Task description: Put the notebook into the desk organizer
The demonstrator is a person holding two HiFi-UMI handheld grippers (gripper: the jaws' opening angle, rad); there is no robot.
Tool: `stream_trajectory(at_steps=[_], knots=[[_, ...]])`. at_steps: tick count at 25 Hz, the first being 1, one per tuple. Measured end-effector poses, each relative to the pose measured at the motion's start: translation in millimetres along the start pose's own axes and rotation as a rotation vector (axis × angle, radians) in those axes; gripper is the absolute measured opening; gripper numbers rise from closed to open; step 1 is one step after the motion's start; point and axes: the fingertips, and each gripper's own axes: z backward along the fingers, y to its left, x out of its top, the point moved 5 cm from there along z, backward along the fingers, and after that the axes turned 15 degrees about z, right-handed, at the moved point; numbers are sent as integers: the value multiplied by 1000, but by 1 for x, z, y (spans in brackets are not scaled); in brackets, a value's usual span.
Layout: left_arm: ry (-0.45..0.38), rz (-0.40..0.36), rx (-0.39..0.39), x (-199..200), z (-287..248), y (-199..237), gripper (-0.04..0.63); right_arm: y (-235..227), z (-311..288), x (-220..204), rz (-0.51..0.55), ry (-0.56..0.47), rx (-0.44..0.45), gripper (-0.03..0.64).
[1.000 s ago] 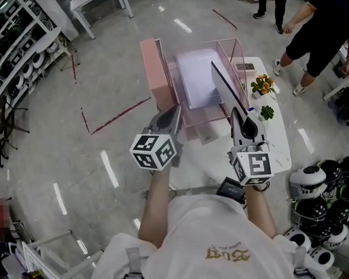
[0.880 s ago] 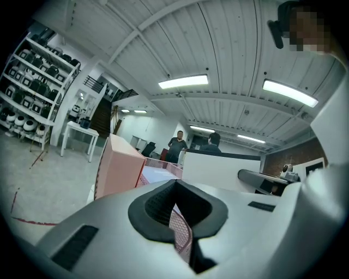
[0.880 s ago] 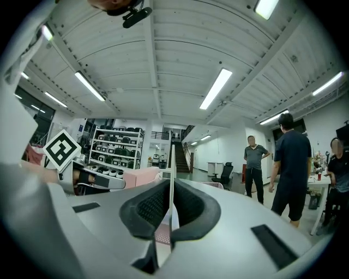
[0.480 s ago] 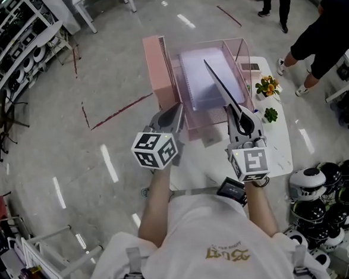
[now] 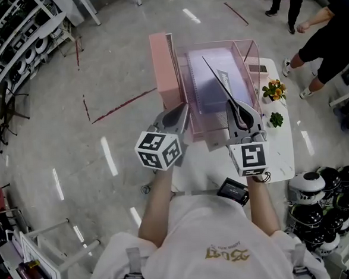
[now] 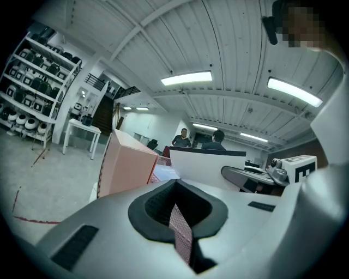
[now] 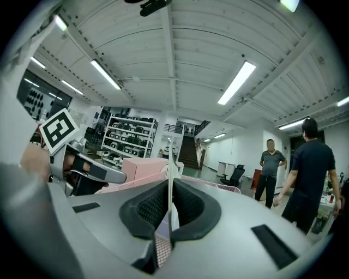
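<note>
A thin notebook (image 5: 223,86) stands on edge just right of centre in the head view. Its near end is clamped in the right gripper (image 7: 170,185) and its far end slants up and left. The jaws are closed hard on it, and in the right gripper view the sheet rises upright from between the pads. Carried like a blade, it can probably drop into a narrow slot rather than lie flat.

It is not yet in. It hangs over the pink mesh desk organizer (image 5: 247,56), which fills the upper centre of the frame. A lavender spiral pad (image 5: 209,83) lies flat in the tray, which is probably why the notebook is brought in upright. A tall pink box section (image 5: 162,68) closes the organizer's left side.

The left gripper (image 6: 175,190) sits at the organizer's near left corner. Its jaws are drawn almost together and a strip of pink mesh shows in the slit. It appears to pinch the wall, likely to steady the light frame.

The organizer stands on a white table (image 5: 282,140). People stand well apart at the upper right.
</note>
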Motion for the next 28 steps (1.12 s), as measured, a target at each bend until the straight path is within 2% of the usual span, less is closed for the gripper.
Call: stream_trajectory(at_steps=[8,14,20,28], knots=[[13,-30,-2,2,-3,3,14,6,-30,-7,133,51,65,21],[10,-14,3,6,-5,6,14,9,-53,-17,142,102,137,40],[4,1,11,8,-5,11,14,9,-75,-30,17,157,269,78],[4,11,17,9,-5,15,14,10,-91,-37,-57,201,397,142]])
